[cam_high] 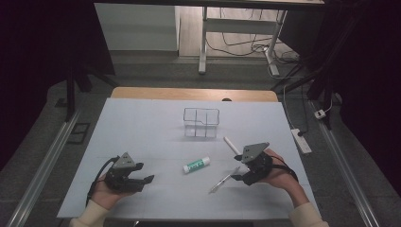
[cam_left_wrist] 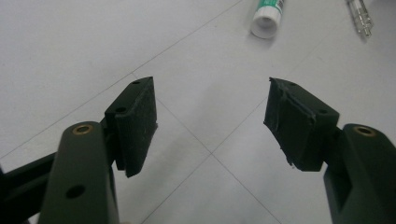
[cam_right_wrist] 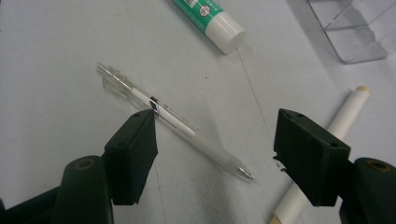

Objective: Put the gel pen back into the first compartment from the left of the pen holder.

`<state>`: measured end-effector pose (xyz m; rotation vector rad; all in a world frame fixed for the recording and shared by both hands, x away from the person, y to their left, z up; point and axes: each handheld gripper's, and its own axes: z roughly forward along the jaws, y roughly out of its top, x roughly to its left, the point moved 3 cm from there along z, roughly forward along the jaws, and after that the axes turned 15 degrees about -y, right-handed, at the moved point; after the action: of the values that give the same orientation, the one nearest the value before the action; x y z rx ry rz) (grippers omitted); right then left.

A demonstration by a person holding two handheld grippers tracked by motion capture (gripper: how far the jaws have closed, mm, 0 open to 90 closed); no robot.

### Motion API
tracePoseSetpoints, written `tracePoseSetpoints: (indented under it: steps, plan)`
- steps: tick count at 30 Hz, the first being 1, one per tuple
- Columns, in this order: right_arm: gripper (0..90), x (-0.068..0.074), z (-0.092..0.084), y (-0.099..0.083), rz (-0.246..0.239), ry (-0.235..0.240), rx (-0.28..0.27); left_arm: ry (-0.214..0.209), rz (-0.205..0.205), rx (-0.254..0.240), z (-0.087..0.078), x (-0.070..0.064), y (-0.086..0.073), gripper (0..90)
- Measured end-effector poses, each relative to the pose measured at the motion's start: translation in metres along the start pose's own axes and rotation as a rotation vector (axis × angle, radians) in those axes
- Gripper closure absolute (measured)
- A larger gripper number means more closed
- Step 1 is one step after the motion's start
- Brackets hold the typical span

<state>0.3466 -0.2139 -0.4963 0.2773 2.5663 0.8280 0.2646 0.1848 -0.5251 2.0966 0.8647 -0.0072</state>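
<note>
Pen [cam_right_wrist: 175, 126] between right gripper [cam_right_wrist: 215, 140] jaws, untouched; left gripper [cam_left_wrist: 210, 121] jaws over bare table.

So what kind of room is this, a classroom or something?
More likely a lab or workshop for recording hand tasks. A covered table holds a pen, a glue stick and a clear organizer, and cables and a power strip lie on the floor.

High view is looking down from above over the whole table [cam_high: 142, 123]; both gripper views are sitting low and close, facing the glue stick [cam_left_wrist: 267, 14], which all three are catching.
</note>
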Motion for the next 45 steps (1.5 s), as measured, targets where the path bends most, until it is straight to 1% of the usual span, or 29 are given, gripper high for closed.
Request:
tracePoseSetpoints:
  steps: [4,7,10,13,16,20,21,22,25,26,28,29,31,32,34,35,38,41,42,44,45]
  plan:
    - [29.4,-0.001,0.007,0.002,-0.016,0.017,0.036,0.001,-0.001,0.001,0.0,0.001,0.0,34.2]
    - [29.7,0.001,0.012,0.004,-0.051,0.034,0.065,0.001,0.001,0.002,0.0,0.0,0.0,34.2]
    - [30.0,0.003,0.017,0.006,-0.074,0.051,0.075,0.009,-0.005,0.003,0.0,0.001,0.0,33.4]
    - [32.1,0.005,0.022,0.006,-0.112,0.075,0.091,0.009,-0.002,-0.002,-0.001,0.001,0.0,33.3]
    - [33.4,0.005,0.027,0.006,-0.13,0.082,0.109,0.01,-0.007,-0.004,-0.001,0.001,0.0,33.2]
    - [35.4,0.006,0.034,0.005,-0.166,0.088,0.142,0.011,-0.003,-0.003,-0.001,0.002,0.0,33.1]
    - [36.6,0.007,0.035,0.005,-0.164,0.096,0.141,0.011,-0.004,-0.002,-0.001,0.002,0.0,33.1]
    - [37.5,0.007,0.036,0.005,-0.174,0.103,0.145,0.012,-0.004,-0.001,-0.001,0.002,0.0,33.1]
    - [39.4,0.007,0.039,0.006,-0.183,0.109,0.16,0.012,-0.003,-0.002,-0.001,0.002,0.0,32.8]
    - [40.5,0.008,0.04,0.006,-0.188,0.122,0.164,0.013,-0.004,-0.004,-0.001,0.002,0.0,32.8]
    - [42.6,0.008,0.041,0.007,-0.199,0.126,0.17,0.017,-0.008,-0.007,-0.002,0.002,0.0,32.3]
    - [43.8,0.008,0.042,0.006,-0.194,0.131,0.177,0.019,-0.009,-0.009,-0.003,0.002,0.0,32.0]
    - [46.0,0.007,0.043,0.005,-0.201,0.141,0.194,0.02,-0.006,-0.011,-0.003,0.003,0.0,31.9]
    - [47.8,0.007,0.043,0.005,-0.196,0.148,0.193,0.021,-0.007,-0.011,-0.004,0.003,0.0,31.9]
    - [51.8,0.006,0.044,0.004,-0.196,0.164,0.193,0.021,-0.009,-0.011,-0.003,0.002,0.001,31.8]
    - [53.5,0.006,0.044,0.004,-0.192,0.182,0.196,0.02,-0.009,-0.011,-0.003,0.002,0.001,31.8]
    - [55.8,0.006,0.044,0.004,-0.193,0.209,0.202,0.016,-0.002,-0.008,-0.002,0.0,0.001,31.8]
    - [58.4,0.006,0.045,0.005,-0.22,0.222,0.193,0.014,0.002,-0.004,-0.001,0.0,0.002,31.8]
    - [60.6,0.006,0.044,0.006,-0.231,0.23,0.2,0.017,-0.001,-0.004,-0.001,0.0,0.001,31.8]
    - [66.2,0.01,0.043,0.007,-0.275,0.232,0.194,0.028,-0.003,-0.005,-0.003,0.0,0.002,31.6]
    - [67.6,0.012,0.043,0.008,-0.298,0.23,0.192,0.027,0.002,-0.008,-0.004,0.0,0.002,31.6]
